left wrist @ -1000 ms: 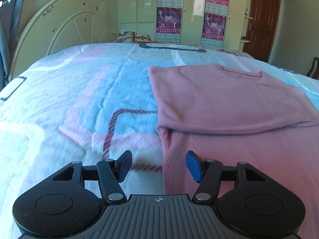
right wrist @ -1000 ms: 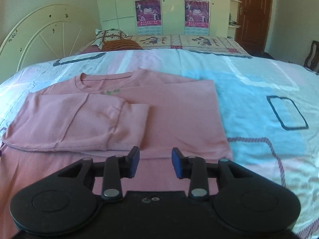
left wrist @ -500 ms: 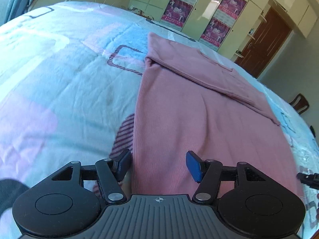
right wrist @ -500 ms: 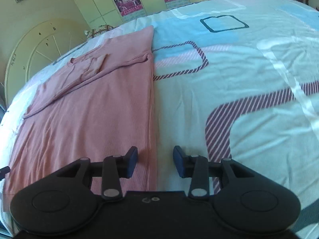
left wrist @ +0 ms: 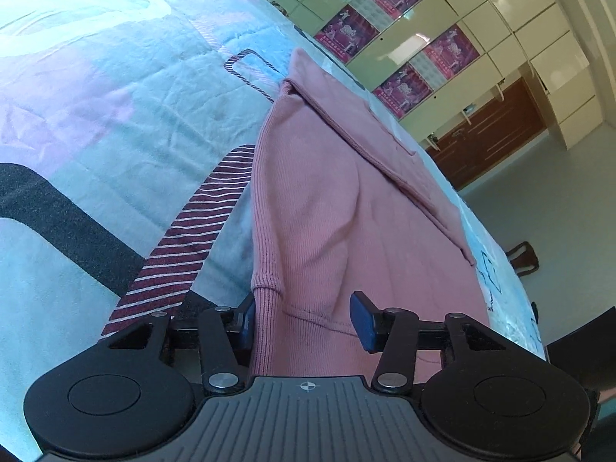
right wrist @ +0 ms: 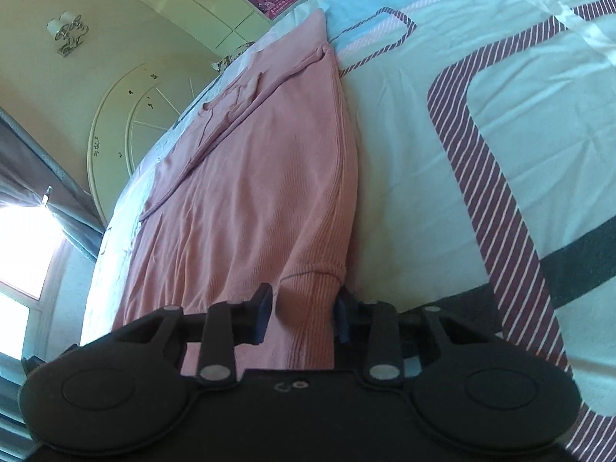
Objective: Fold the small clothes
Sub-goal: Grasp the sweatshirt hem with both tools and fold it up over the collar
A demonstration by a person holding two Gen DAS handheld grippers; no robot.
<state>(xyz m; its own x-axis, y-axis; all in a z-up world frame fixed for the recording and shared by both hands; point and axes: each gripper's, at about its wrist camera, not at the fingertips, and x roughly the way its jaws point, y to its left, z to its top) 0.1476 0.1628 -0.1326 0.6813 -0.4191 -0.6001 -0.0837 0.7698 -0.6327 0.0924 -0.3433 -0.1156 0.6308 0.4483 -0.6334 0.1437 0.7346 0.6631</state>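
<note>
A pink long-sleeved shirt lies flat on the patterned bed cover, its sleeves folded across the chest at the far end. My left gripper sits at the hem's left corner. Its jaws are closing with the ribbed hem between them; the left pad touches the edge and the right pad stands clear. In the right wrist view the shirt runs away from my right gripper, whose jaws are closing around the bunched right hem corner without pinching it.
Cream wardrobes with pink posters and a brown door stand beyond the bed, with a chair on the floor. A white headboard and a bright window lie past the shirt's collar end.
Both grippers have drawn back from the folded sleeves to the shirt's hem end and rolled. Each pair of jaws has narrowed, with a hem corner now between them.
</note>
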